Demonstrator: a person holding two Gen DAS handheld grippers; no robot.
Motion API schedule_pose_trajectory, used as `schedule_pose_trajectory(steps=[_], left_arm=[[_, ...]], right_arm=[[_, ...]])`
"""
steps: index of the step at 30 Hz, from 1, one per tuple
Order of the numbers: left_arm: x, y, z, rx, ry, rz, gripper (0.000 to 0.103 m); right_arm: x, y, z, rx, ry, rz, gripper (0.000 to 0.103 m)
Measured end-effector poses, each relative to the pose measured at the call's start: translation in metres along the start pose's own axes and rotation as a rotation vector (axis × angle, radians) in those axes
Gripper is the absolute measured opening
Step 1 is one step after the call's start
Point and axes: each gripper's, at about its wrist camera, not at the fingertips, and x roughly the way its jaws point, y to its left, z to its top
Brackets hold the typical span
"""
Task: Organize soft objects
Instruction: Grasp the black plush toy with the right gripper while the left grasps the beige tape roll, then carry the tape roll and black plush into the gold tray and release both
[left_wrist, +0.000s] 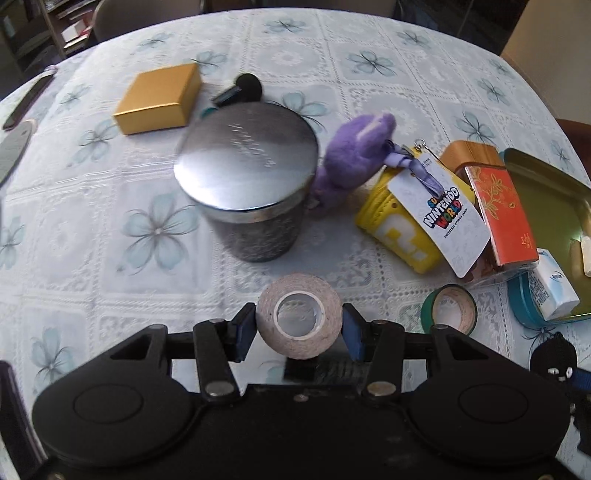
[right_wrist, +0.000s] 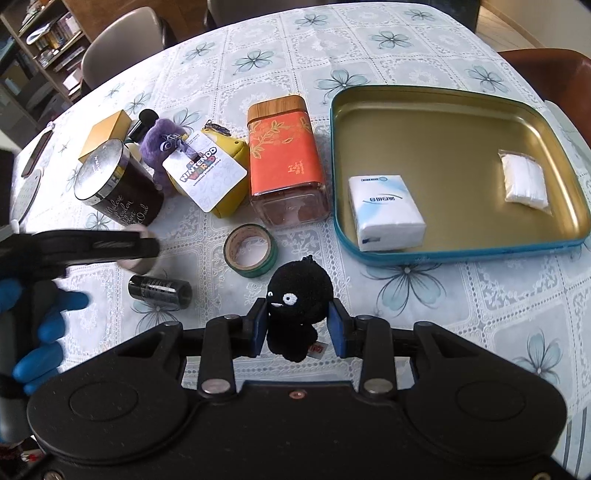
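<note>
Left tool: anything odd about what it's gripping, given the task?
Yes. The left tool is closed on a roll of tape, which is rigid, not soft. The right tool holds a black plush toy, which fits.

A lace-textured cloth covers the tabletop (right_wrist: 461, 314), the tray (right_wrist: 461, 254) is glossy gold metal with a teal rim, the black plush (right_wrist: 299, 295) and purple plush (left_wrist: 351, 147) look fuzzy, the candle lid (left_wrist: 247, 162) is brushed metal, and the jar cap (right_wrist: 277, 107) is wood-grained.
</note>
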Motion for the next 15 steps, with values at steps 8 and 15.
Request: schedule_pose_trajectory(steps=[8, 15], left_arm=[[-0.040, 0.003, -0.026, -0.040, 0.022, 0.113, 0.046], [-0.061, -0.053, -0.047, -0.031, 0.072, 0.044, 0.046]], right_arm=[[-0.009, -0.022, 0.002, -0.118, 0.028, 0.054, 0.037], [-0.021, -0.067, -0.004, -0.171, 0.082, 0.058, 0.037]])
